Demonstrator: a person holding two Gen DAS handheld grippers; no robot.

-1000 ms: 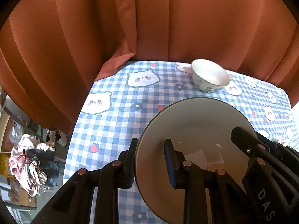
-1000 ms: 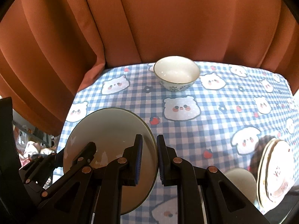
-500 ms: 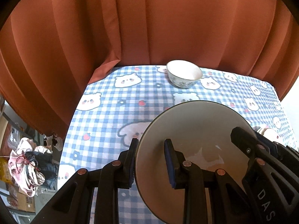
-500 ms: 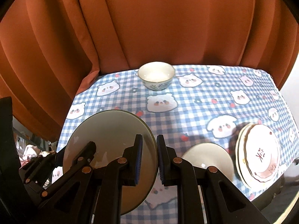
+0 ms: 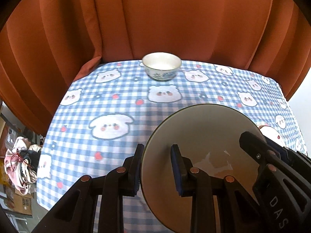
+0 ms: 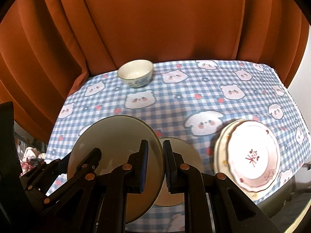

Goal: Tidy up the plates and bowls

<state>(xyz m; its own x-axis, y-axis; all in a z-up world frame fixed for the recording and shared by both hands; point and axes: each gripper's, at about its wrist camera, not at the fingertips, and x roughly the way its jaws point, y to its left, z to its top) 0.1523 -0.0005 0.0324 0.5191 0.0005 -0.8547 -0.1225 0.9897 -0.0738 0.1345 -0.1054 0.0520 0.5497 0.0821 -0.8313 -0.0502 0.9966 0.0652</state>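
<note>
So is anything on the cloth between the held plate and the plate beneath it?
Nothing visible: the beige plate, clamped at both edges by the left gripper and right gripper, hangs above the second beige plate.

Rust-orange curtain [image 5: 175,19] hangs behind a blue-checked, bear-print tablecloth [image 5: 108,101].

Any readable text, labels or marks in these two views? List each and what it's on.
"DAS": raised letters on the right gripper body, at the lower right of the left wrist view; cut off by the frame edge, possibly more letters.
Red brush-style mark at the centre of the pink plate: looks like a character or a motif; cannot read it.
Nothing else legible.
</note>
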